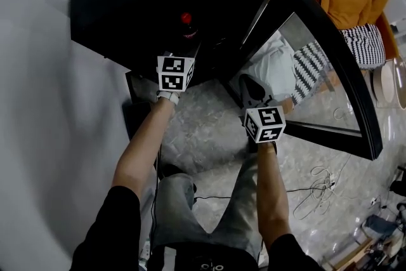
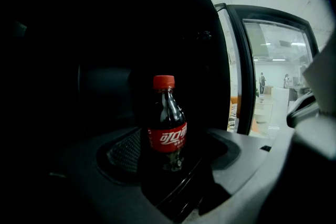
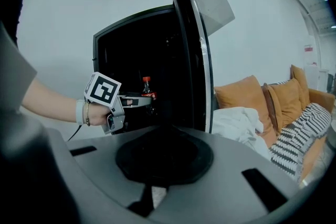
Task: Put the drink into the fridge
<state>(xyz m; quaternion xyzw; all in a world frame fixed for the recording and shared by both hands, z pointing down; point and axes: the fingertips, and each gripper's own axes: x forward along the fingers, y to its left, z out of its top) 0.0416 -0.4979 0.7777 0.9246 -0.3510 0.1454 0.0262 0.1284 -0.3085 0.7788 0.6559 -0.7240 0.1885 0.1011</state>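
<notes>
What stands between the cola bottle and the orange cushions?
The open fridge door, seen edge-on in the right gripper view, stands between bottle and cushions.

To the right of the right gripper (image 1: 248,87), orange cushions (image 1: 347,0) lean on a sofa beside a black-and-white striped throw (image 1: 365,44). A rumpled white cloth (image 3: 236,123) lies nearer the gripper. Below it and to its right, white cables (image 1: 320,184) lie looped on the pale marbled floor (image 1: 203,136).

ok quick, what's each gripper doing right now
Left gripper: closed on the cola bottle.
Right gripper: closed, nothing between its jaws.
</notes>
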